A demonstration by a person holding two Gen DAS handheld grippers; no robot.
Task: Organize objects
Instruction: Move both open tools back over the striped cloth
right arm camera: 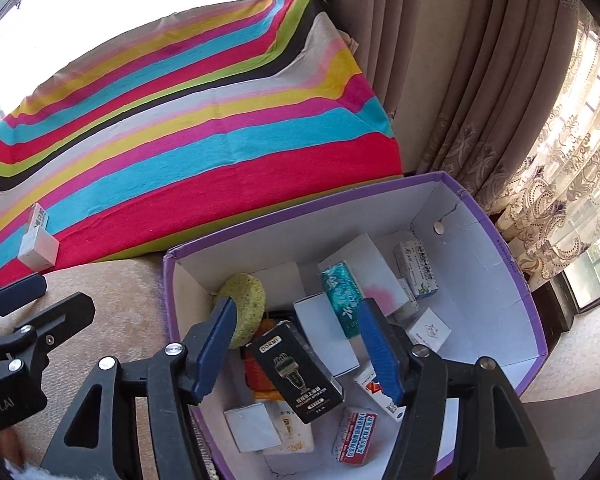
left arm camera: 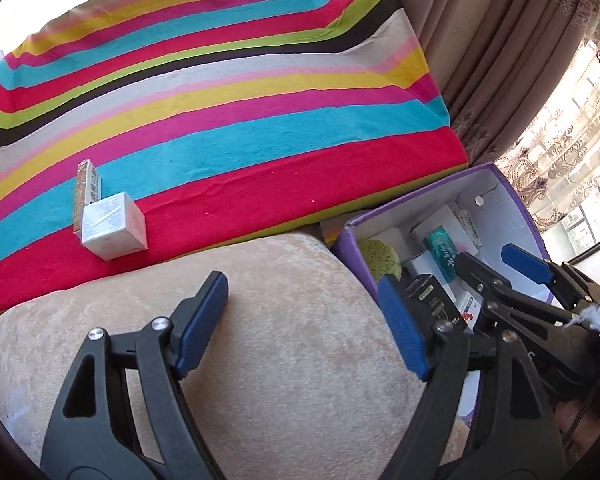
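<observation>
A purple box with a white inside point(right arm camera: 496, 240) holds several small cartons, a black DORMI carton point(right arm camera: 296, 372), a teal packet point(right arm camera: 340, 296) and a yellow-green sponge point(right arm camera: 246, 300). My right gripper point(right arm camera: 296, 344) is open and empty above the box's near end. My left gripper point(left arm camera: 304, 328) is open and empty over the beige cushion point(left arm camera: 292, 344). A white box point(left arm camera: 114, 226) and a slim silver carton point(left arm camera: 86, 186) lie on the striped cloth, far left; they also show in the right wrist view point(right arm camera: 38, 246). The purple box point(left arm camera: 496, 196) and right gripper point(left arm camera: 496, 268) show in the left wrist view.
The striped cloth point(left arm camera: 260, 120) covers a raised surface behind the cushion. Brown curtains point(right arm camera: 460, 80) hang at the back right, with a lace curtain and window point(right arm camera: 572, 184) beyond. Floor point(right arm camera: 580, 352) lies right of the box.
</observation>
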